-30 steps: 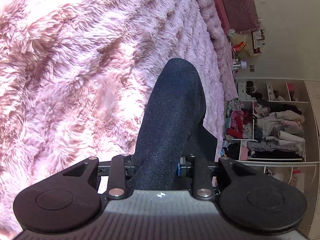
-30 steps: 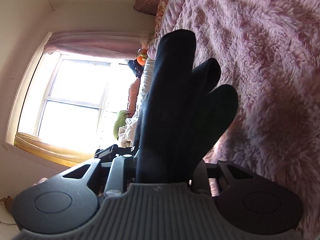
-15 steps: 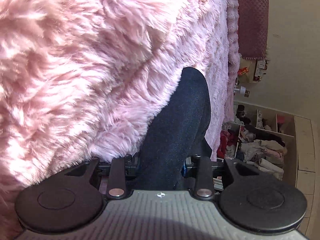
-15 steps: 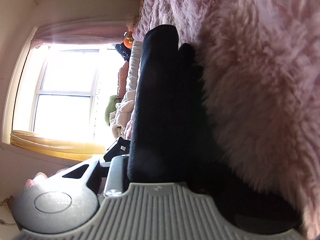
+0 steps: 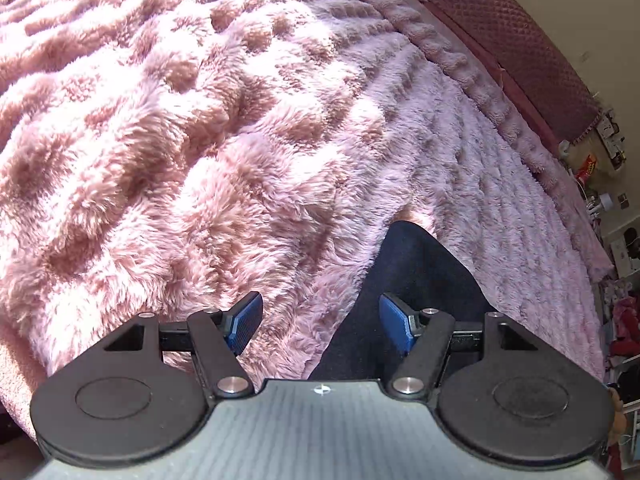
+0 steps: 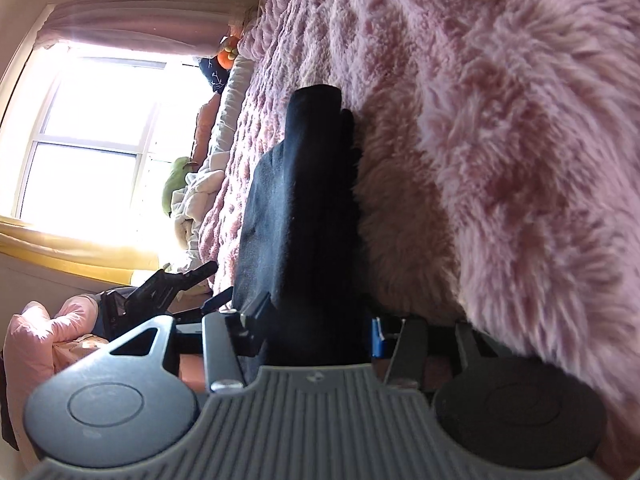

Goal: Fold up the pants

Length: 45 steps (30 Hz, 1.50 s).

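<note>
Pants point(image 5: 412, 292), dark and folded into a thick bundle, lie on the blanket point(image 5: 224, 152), a shaggy pink cover that fills most of both views and spreads over the bed. In the right wrist view the same pants point(image 6: 304, 216) show as a stack of several layers, lying against the pink pile with their far end rounded.

Beyond the blanket's edge in the right wrist view stands a bright window point(image 6: 92, 136) with a pale curtain across its top, and a heap of bedding and soft toys lies beside it. In the left wrist view a dark quilted headboard point(image 5: 520, 40) runs along the far side of the bed.

The left gripper point(image 5: 320, 320) has its jaws opening and wide apart, the blue pads point(image 5: 244, 320) bare; nothing is between them except blanket and one edge of the pants, which lie below the right-hand pad without being pinched. The right gripper point(image 6: 316, 328) has its jaws opening too, with the thick fold of pants between them; whether the pads press on the cloth cannot be told, as the cloth covers them.
</note>
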{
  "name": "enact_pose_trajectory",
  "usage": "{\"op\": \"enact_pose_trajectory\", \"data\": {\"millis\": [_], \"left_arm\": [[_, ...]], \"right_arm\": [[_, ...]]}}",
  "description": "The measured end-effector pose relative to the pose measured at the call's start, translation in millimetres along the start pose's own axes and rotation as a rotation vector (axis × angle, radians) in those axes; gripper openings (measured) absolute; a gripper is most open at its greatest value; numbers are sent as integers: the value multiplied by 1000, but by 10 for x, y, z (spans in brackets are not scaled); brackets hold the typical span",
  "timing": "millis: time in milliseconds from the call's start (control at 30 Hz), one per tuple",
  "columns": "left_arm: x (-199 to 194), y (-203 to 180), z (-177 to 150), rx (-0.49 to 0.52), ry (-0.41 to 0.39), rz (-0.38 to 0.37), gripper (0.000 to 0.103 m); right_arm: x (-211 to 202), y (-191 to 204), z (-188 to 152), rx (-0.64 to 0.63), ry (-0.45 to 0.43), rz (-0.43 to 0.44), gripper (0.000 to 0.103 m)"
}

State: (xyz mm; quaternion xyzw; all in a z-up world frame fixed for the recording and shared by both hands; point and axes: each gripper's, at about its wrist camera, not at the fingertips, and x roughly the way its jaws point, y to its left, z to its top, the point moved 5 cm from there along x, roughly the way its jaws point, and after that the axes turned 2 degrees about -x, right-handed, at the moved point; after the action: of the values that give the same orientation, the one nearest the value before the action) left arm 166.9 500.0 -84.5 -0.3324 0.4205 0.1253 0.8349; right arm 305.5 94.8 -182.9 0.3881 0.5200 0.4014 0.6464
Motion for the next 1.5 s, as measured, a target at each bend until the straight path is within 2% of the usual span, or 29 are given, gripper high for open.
{"op": "enact_pose_trajectory", "data": {"millis": [100,233,367,433,500,600,800,967,1067,1133,1200,1500], "left_arm": [[-330,-364,-206,85,-78,113,76],[-687,-828,-595,145,-168,175,75],[-966,-1288,-1019,223,-288,253,73],[-1049,-1453,-1216,237,-314,277,73],[-1125,-1603,-1422,251,-328,300,73],[-1147,-1765,-1688,276,-322,334,73],[-1044,-1921,-2104,231,-275,331,73],[-959,-2044,-2440,251,-251,360,73],[-865,-2006,-2575,225,-215,408,74],[-770,-2000,-2632,249,-191,424,73],[-711,-1955,-2668,224,-168,431,73],[-648,-1918,-2663,181,-195,386,73]], "right_arm": [[-331,120,-55,-75,-29,-98,50],[-723,388,-264,-274,-87,-291,53],[-976,736,-538,-395,-157,-360,53],[-1074,947,-720,-466,-178,-385,54],[-1201,1020,-956,-552,-155,-432,54],[-1227,1173,-1170,-649,-138,-508,53],[-1303,1316,-1415,-703,-115,-541,53],[-1408,1426,-1442,-757,-139,-584,54],[-1365,1293,-1466,-787,-96,-626,55],[-1296,1153,-1462,-780,-54,-662,54],[-1249,1062,-1456,-773,-28,-673,54],[-1241,998,-1413,-755,-28,-666,51]]}}
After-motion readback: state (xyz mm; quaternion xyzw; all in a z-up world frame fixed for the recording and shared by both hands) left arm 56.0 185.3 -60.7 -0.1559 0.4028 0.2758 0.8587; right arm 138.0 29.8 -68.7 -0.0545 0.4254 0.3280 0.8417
